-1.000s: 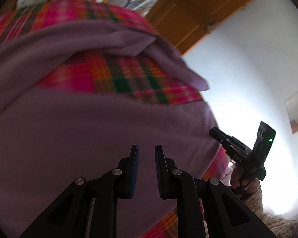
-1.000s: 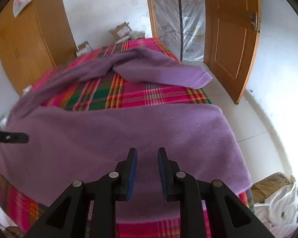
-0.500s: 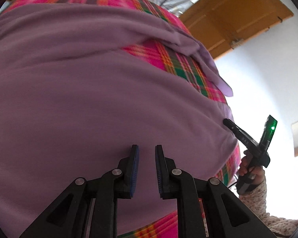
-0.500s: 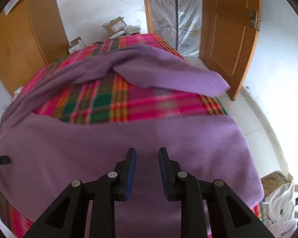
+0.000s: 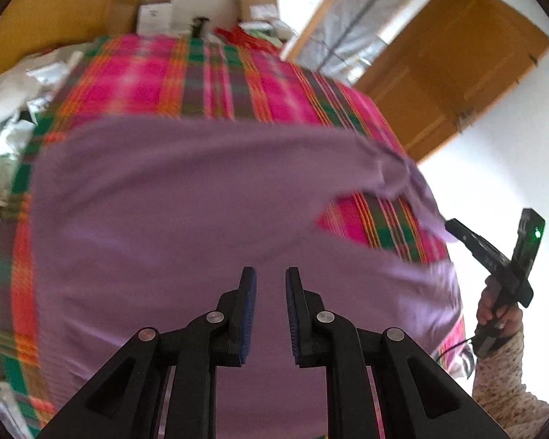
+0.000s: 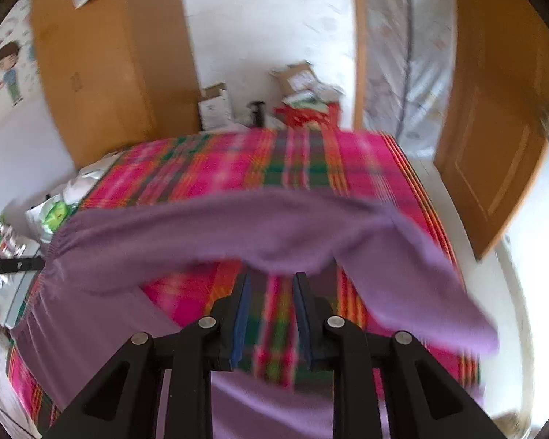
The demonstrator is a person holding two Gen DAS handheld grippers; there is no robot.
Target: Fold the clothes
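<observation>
Both pairs of fingers stand parted with a narrow gap and nothing between the pads. Left gripper [image 5: 268,314] hovers over the purple garment [image 5: 172,226], blue-lined fingers [image 5: 247,311] clear of the cloth, holding nothing. Right gripper [image 6: 271,320] is the same: fingers [image 6: 241,314] slightly apart, empty, plaid blanket showing through the gap.

Purple garment lies spread across the bed on the plaid blanket [image 5: 186,77], pink with green and orange stripes. In the left wrist view it covers most of the near half of the bed, wide and mostly flat, with a gathered, wrinkled part toward the right edge and a patch of blanket showing beneath that part. In the right wrist view [image 6: 208,234] a long band of it runs across the bed from a gathered, elastic-looking edge at left to a loose end hanging off the bed's right side; blanket [image 6: 238,161] is bare beyond it and also between the band and the near portion. Motion blur softens the cloth edges in both views.

Right gripper also shows in the left wrist view [image 5: 454,227], at the right edge of the bed, held by a hand [image 5: 494,303] in a speckled knit sleeve [image 5: 501,384]; whether its tip touches the cloth cannot be told. Green light glows on its body.

Background: wooden door [image 6: 494,117], wooden wardrobe [image 6: 102,66], cardboard boxes [image 6: 216,106] on the floor by the far wall.
</observation>
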